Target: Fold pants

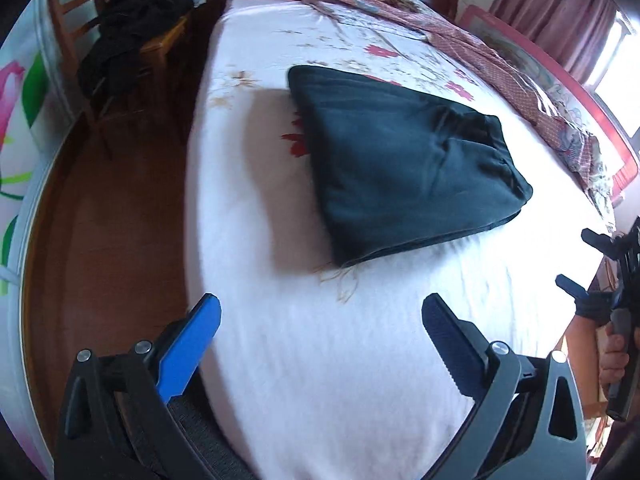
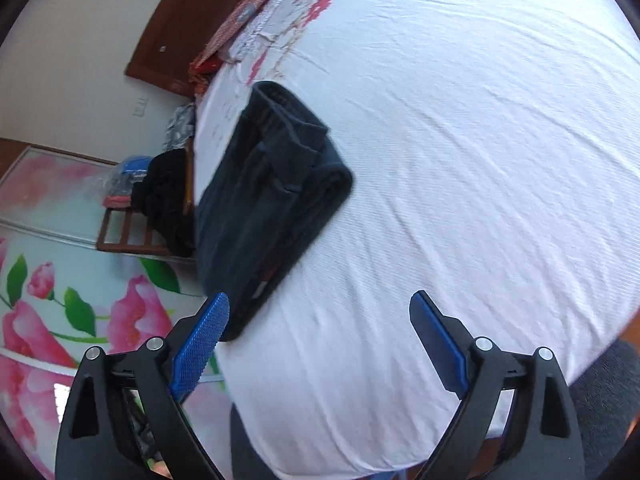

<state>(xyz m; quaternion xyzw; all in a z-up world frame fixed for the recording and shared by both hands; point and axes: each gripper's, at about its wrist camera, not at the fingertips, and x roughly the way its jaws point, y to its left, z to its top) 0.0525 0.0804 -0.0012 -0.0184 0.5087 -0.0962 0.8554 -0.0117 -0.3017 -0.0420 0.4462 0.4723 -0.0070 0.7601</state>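
Dark teal pants (image 1: 400, 160) lie folded into a compact bundle on the white bed sheet (image 1: 320, 360). They also show in the right wrist view (image 2: 268, 200), with the waistband at the far end. My left gripper (image 1: 320, 320) is open and empty, held above the sheet short of the bundle's near corner. My right gripper (image 2: 320, 316) is open and empty, with its left finger (image 2: 204, 344) just beside the bundle's near edge. The right gripper also shows at the right edge of the left wrist view (image 1: 584, 264), held in a hand.
A wooden chair (image 1: 120, 40) piled with black clothes (image 1: 140, 20) stands left of the bed on a brown floor (image 1: 100, 240). A red patterned blanket (image 1: 480, 52) runs along the far side of the bed. A flowered wardrobe door (image 2: 60, 300) is to the left.
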